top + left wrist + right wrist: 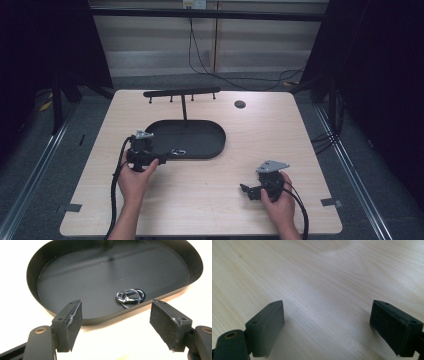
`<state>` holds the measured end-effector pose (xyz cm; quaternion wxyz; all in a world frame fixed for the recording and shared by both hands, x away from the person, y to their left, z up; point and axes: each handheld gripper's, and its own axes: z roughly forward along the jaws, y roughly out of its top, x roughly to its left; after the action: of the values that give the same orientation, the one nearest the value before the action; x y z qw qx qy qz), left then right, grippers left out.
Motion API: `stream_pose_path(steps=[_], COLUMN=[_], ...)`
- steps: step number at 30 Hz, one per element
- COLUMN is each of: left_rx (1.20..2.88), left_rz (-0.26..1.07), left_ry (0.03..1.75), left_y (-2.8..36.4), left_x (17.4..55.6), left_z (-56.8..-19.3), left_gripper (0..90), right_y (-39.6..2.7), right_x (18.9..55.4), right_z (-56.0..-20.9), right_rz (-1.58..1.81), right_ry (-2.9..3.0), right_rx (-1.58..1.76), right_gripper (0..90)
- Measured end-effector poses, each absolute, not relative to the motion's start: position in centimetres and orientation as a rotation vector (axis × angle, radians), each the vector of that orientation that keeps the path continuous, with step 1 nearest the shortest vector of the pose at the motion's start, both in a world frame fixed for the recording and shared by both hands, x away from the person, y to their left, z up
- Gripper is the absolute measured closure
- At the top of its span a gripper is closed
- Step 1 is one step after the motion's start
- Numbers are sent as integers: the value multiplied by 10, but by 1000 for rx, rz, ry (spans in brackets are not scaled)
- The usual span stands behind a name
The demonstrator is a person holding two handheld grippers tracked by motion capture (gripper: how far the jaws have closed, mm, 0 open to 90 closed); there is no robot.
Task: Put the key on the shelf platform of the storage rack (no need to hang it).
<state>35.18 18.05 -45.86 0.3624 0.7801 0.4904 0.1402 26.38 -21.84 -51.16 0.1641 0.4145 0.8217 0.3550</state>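
A black oval tray (200, 145) lies in the middle of the wooden table, with a thin post and hook bar (182, 93) rising at its back. Inside its front edge lies a small bunch of silver key rings with a clasp (178, 152) (130, 297). My left gripper (162, 161) (115, 322) hovers at the tray's (75, 277) near-left rim, open, the key rings just beyond the gap and nothing between the jaws. My right gripper (245, 189) (327, 326) rests low over bare wood at the front right, open and holding nothing.
A round dark grommet hole (240, 104) sits at the table's back right. Black cables trail from both grippers toward the front edge. Dark curtains flank the table, and cables (320, 140) hang off its right side.
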Motion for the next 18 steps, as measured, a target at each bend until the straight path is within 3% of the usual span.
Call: stream_pose_path(steps=[18], left_rx=[2007], left_rz=[361], left_ry=[1272], left_y=[195], left_x=[335], left_z=[-466], left_gripper=[267], right_y=[-218], right_x=[264], right_z=[-512], right_rz=[1012], right_ry=[2342], right_rx=[1182], right_gripper=[117])
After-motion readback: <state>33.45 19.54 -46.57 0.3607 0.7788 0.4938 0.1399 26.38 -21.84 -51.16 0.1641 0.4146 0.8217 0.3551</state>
